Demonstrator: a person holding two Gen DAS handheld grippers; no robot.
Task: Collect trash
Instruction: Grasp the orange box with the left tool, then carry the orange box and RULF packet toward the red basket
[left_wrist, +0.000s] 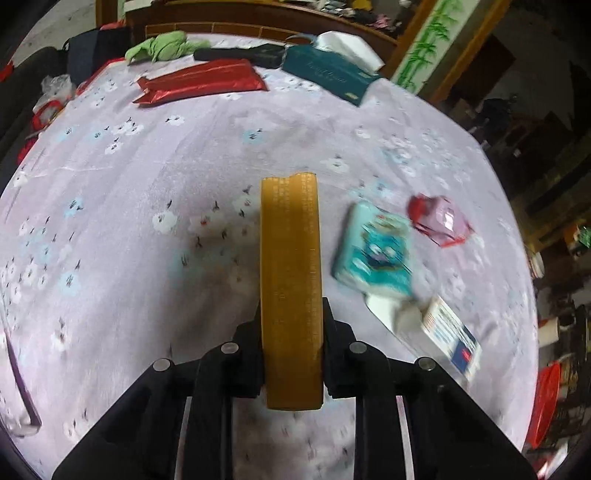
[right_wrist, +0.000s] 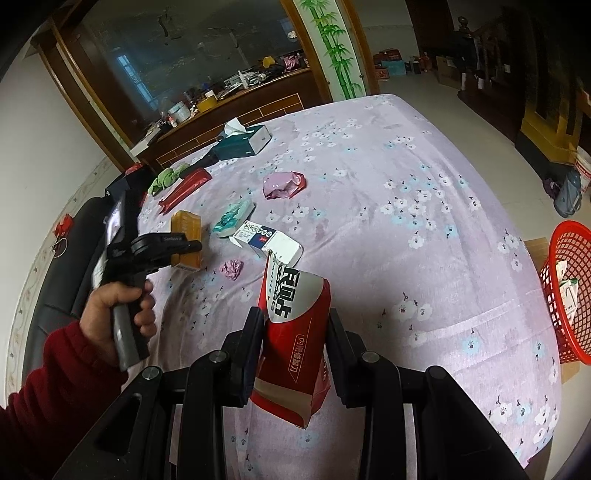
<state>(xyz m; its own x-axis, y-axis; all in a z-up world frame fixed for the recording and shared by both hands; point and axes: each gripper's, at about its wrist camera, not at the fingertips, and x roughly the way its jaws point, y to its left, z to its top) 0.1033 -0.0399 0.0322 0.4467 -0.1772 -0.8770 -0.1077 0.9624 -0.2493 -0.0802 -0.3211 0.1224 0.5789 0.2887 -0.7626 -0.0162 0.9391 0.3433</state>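
My left gripper (left_wrist: 291, 314) is shut on an orange-yellow box (left_wrist: 290, 258), which stands upright between the fingers above the lilac flowered bedspread (left_wrist: 147, 166). In the right wrist view the same box (right_wrist: 186, 229) shows at the left, in the gripper held by a hand (right_wrist: 114, 310) in a dark red sleeve. My right gripper (right_wrist: 295, 317) is shut on a torn red and white carton (right_wrist: 295, 332) lifted over the bed. A teal tissue pack (left_wrist: 373, 251), a pink wrapper (left_wrist: 439, 219) and a white and blue box (left_wrist: 447, 334) lie on the spread.
A red mesh basket (right_wrist: 569, 288) holding some paper stands on the floor past the bed's right edge. A small purple crumpled scrap (right_wrist: 232, 268) lies near the left gripper. A red foil bag (left_wrist: 201, 79), a teal tissue box (left_wrist: 328, 74) and a green cloth (left_wrist: 162, 46) sit at the far side.
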